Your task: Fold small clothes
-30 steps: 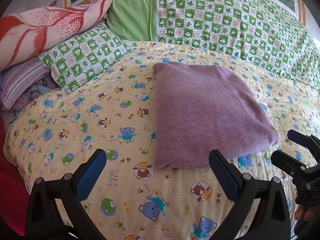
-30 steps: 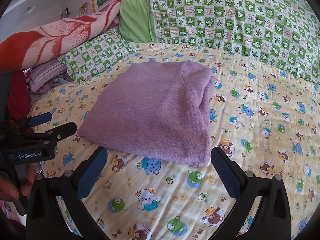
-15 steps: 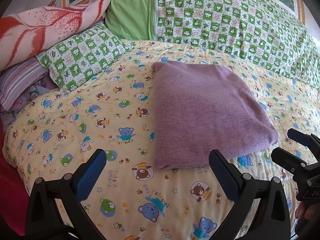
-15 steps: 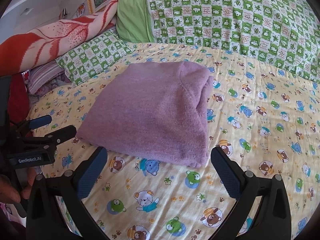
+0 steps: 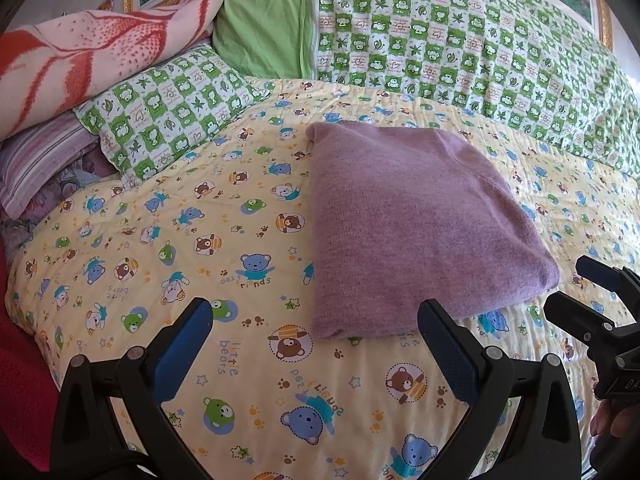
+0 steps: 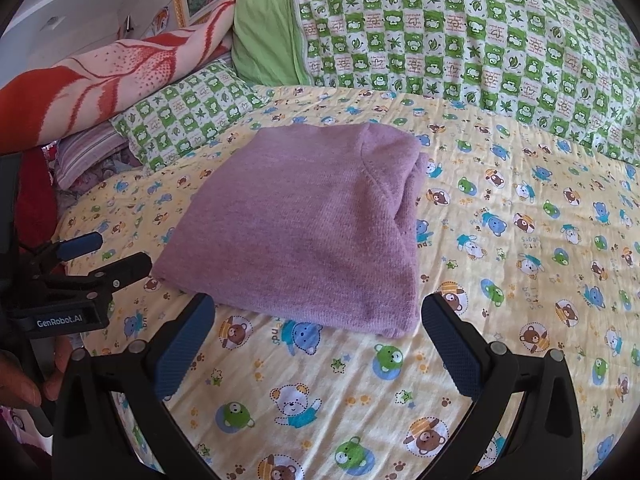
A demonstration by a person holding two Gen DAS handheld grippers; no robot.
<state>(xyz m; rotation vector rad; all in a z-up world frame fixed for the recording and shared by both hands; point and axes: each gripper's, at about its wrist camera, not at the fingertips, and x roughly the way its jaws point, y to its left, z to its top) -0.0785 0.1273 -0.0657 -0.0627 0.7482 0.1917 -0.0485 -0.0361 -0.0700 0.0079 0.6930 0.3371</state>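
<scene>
A purple knit garment lies folded into a flat rectangle on the yellow bear-print bedspread. It also shows in the right wrist view. My left gripper is open and empty, just short of the garment's near edge. My right gripper is open and empty, also just short of the near edge. Each gripper shows in the other's view, the right one at the garment's right and the left one at its left, both with jaws apart.
A green checked pillow and a red-and-pink blanket are stacked at the left. A green checked quilt lies across the back of the bed. Bare bedspread extends to the right of the garment.
Both grippers have drawn back slightly toward me, and the view has shifted a little. The garment lies as before. Both grippers stay open.
</scene>
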